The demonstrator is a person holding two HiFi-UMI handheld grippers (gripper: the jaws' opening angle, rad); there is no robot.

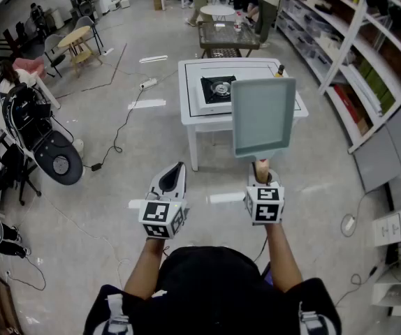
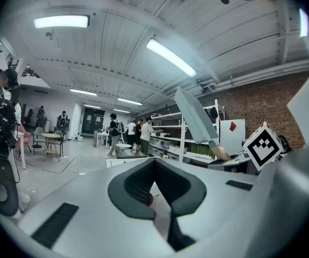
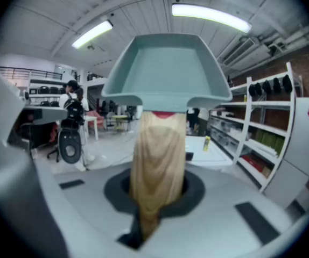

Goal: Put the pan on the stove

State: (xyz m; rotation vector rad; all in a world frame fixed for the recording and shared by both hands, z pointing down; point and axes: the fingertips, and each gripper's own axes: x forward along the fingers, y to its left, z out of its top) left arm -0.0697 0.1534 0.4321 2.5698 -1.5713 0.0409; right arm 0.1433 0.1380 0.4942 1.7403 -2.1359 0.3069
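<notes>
A square grey-blue pan (image 1: 263,117) with a wooden handle (image 1: 261,167) hangs in the air in front of a white table (image 1: 193,114). My right gripper (image 1: 262,179) is shut on that handle, and the pan (image 3: 165,71) fills the top of the right gripper view above the handle (image 3: 157,165). A black portable stove (image 1: 218,89) sits on the table, just left of and beyond the pan. My left gripper (image 1: 177,170) is shut and holds nothing, level with the right one, over the floor. The left gripper view shows the pan (image 2: 195,117) raised at its right.
Cables (image 1: 117,138) and white tape strips (image 1: 147,104) lie on the floor left of the table. A black office chair (image 1: 50,152) stands at the far left. Shelving (image 1: 368,54) lines the right wall. People (image 1: 256,2) and small tables (image 1: 218,11) are behind the white table.
</notes>
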